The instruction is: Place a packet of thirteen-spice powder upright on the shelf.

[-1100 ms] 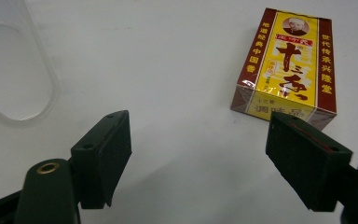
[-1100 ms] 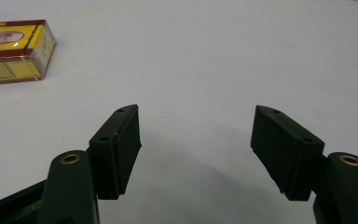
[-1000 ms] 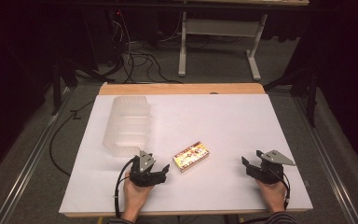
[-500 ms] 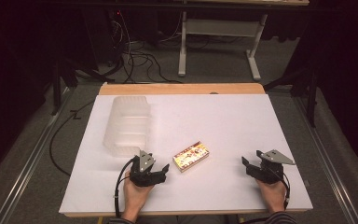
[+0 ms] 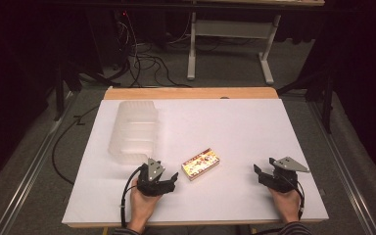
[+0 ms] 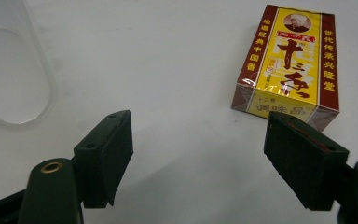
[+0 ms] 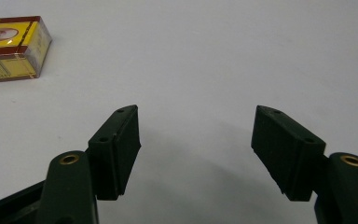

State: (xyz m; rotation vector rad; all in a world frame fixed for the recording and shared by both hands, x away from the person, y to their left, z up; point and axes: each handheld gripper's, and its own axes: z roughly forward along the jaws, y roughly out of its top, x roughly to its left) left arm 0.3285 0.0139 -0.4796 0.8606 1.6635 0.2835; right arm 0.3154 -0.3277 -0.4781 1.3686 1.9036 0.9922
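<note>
1. Left gripper view, nearest item: left gripper (image 6: 198, 149), jaws spread wide with nothing between them, pads hanging low over the white table cover (image 6: 177, 70).

2. Seasoning box (image 6: 286, 63): small rectangular carton, yellow face with red-brown borders, wrapped in glossy film. It lies flat just ahead of the right-hand jaw, off to that side rather than centred between the two jaws, and not touching either.

3. Handling, as judged: light, fairly stiff card that would dent under a hard squeeze; the film looks slick, so a grip could slide. Best hold is across the two long sides near the middle, pads flat on the card and clear of the corners.

4. Clear plastic container (image 6: 14, 70): translucent, lying ahead and to the left-hand side of the same jaws, well apart from the carton.

5. Pose, high view: left hand (image 5: 143, 203) grips its tool from behind, nose pointed toward the carton's near end (image 5: 201, 164), which sits just beyond it. A small swing toward the carton would centre it.

6. Right gripper (image 7: 196, 144): jaws likewise parted and empty, held low over bare cover, with the carton far off to its left.
</note>
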